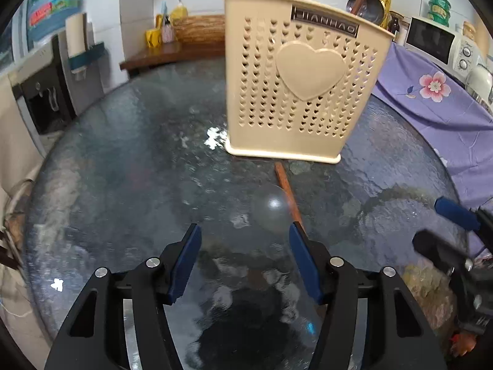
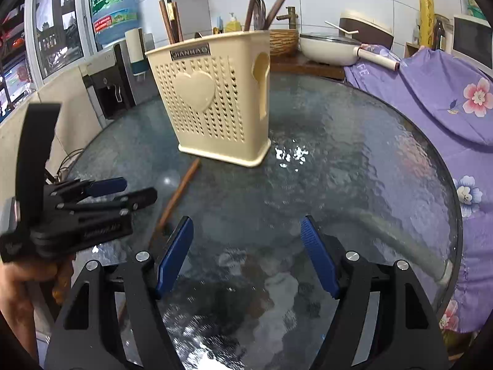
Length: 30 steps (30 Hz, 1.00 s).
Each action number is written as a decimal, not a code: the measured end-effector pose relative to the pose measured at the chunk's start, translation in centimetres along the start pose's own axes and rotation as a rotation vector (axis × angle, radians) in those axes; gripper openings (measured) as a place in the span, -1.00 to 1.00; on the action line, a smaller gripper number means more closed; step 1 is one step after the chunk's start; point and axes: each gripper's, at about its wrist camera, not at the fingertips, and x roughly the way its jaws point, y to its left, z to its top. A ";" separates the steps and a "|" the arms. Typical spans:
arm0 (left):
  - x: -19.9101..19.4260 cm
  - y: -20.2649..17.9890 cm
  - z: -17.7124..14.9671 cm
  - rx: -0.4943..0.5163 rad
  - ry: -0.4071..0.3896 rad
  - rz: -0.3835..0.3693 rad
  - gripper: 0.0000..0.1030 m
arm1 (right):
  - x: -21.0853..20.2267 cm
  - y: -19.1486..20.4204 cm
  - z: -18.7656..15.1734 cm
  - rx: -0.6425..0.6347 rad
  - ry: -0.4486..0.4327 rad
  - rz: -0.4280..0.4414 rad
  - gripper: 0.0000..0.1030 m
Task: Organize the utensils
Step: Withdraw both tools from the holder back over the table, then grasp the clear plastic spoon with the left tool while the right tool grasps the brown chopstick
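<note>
Glass, dark and rippled, makes up the round table (image 2: pixel 354 160) that fills both views, with bright glints of light on it near the base of a cream plastic utensil holder (image 1: pixel 303 92). The holder stands upright toward the far side of the table, its front pierced with small hearts around one large raised heart, and several wooden sticks and a metal ladle poke out of its top. On the glass just in front of the holder lies a brown wooden chopstick (image 2: pixel 180 195), one end close to the holder's base and the other running toward the near edge. In the left view a blurred grey round shape sits beside the chopstick; what it is cannot be told.

The left gripper (image 1: pixel 245 231) hangs above the glass with its blue-padded jaws apart and nothing between them; the tip of its right finger overlaps the chopstick in the picture, but contact cannot be judged. The right gripper (image 2: pixel 246 225) is spread wider, also empty, over bare glass to the right of the chopstick.

Around the table are white wall tiles, a purple flowered cloth (image 2: pixel 431 98) draped to the right, a microwave (image 1: pixel 436 41), a water dispenser (image 2: pixel 114 89) with a blue bottle, and a white pan (image 2: pixel 326 47) on a wooden counter.
</note>
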 end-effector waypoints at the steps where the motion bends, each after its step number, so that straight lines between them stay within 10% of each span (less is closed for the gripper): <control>1: 0.3 0.1 0.2 -0.008 0.010 -0.006 0.10 | 0.1 -0.1 -0.2 -0.001 0.005 0.001 0.42; 21: 1.2 3.5 0.6 0.105 0.048 0.082 -0.70 | 2.2 3.1 1.3 -0.055 0.062 0.097 0.44; 30: 1.0 6.0 0.9 0.169 0.057 0.031 -0.78 | 8.3 8.4 4.5 -0.191 0.177 0.064 -0.04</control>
